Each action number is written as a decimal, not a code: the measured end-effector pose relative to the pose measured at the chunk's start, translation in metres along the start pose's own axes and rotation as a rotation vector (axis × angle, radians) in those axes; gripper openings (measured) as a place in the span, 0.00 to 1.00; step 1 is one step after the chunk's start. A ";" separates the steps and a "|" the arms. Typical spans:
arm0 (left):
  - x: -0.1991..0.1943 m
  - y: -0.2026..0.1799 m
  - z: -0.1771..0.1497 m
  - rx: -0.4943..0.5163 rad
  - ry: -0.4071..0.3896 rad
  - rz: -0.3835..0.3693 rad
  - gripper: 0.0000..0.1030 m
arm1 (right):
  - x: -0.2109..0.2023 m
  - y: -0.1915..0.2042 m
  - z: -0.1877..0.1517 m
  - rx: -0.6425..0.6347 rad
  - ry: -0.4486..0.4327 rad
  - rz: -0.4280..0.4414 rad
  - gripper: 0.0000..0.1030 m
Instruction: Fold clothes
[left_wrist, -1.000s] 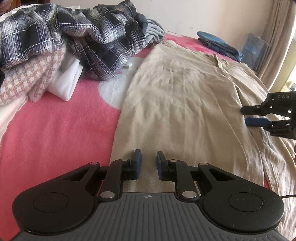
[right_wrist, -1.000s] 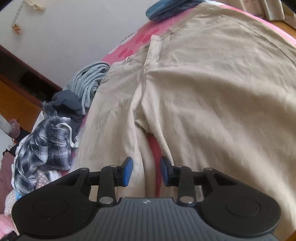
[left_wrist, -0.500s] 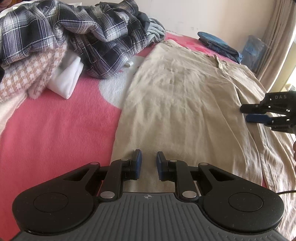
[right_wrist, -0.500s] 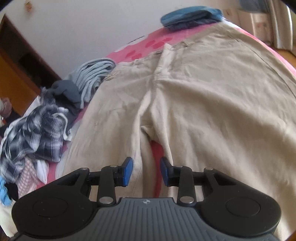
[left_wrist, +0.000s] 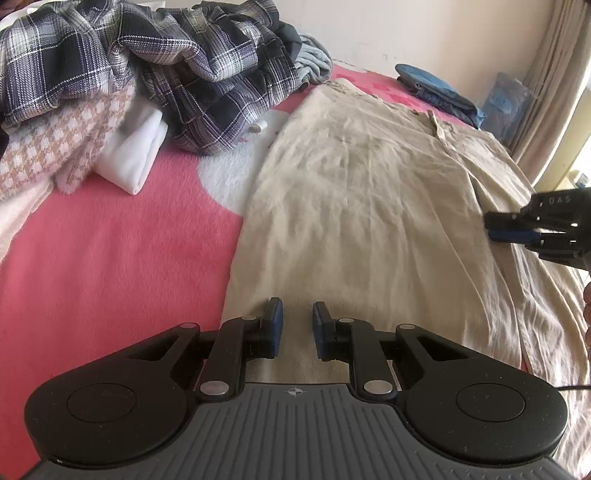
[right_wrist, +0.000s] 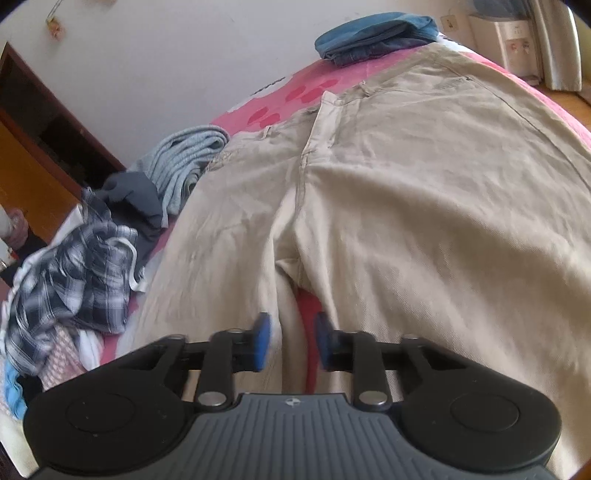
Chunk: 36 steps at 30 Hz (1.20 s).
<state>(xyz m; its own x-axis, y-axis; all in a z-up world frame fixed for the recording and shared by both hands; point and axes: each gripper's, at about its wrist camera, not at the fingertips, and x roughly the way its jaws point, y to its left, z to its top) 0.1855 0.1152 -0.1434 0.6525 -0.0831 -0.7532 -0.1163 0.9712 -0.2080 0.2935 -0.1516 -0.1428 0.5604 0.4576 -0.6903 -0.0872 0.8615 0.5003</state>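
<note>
Over beige trousers (left_wrist: 362, 206), both tongs tilted downward

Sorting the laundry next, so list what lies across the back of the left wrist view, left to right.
Plaid shirt → grey-blue knit → folded jeans → blue plastic bag → curtain.

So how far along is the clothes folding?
Early on. Blue jeans already lie folded at the far end. The beige trousers are spread flat, unfolded. The right gripper has just been closing, the left gripper is narrowly open; neither visibly holds cloth. The plaid pile is left.
</note>
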 end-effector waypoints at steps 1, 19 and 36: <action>0.000 0.000 0.000 -0.002 0.000 -0.001 0.18 | 0.001 -0.002 0.000 0.007 0.001 -0.003 0.14; 0.002 0.000 0.001 0.007 0.001 0.004 0.18 | 0.015 0.032 -0.007 -0.179 0.091 -0.078 0.38; 0.001 0.002 0.001 -0.006 0.004 0.001 0.18 | 0.012 0.061 -0.027 -0.425 0.025 -0.273 0.01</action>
<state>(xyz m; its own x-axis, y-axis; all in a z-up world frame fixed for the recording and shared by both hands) 0.1872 0.1175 -0.1439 0.6490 -0.0828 -0.7562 -0.1214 0.9700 -0.2104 0.2726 -0.0871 -0.1348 0.5901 0.2037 -0.7812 -0.2705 0.9616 0.0464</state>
